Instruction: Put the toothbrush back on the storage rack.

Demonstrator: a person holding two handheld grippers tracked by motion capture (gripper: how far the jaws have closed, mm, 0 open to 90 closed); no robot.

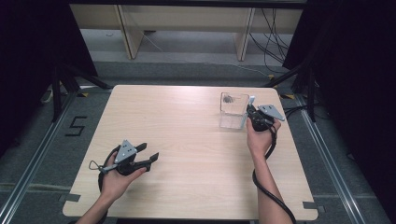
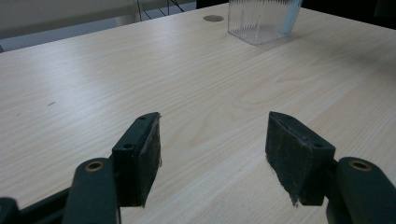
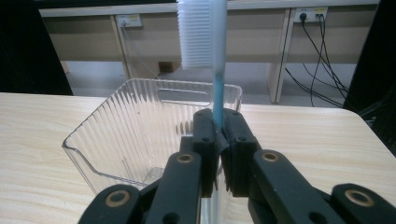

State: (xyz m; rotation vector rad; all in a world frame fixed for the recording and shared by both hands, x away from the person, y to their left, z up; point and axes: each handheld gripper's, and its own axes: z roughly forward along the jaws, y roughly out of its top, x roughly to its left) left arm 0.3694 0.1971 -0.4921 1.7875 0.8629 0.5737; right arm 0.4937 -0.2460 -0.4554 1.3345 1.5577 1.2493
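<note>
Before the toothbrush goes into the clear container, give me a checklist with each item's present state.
1. Right gripper shut on the toothbrush handle: ok.
2. Toothbrush upright, bristle head up: ok.
3. Clear container upright with its mouth open: ok.
4. Toothbrush above the container's opening: cannot tell; in the right gripper view it stands at the near wall, and in the high view beside the container's right edge.
5. Left gripper open, holding nothing, well apart from the container: ok.
6. Table around the container free of other things: ok.
</note>
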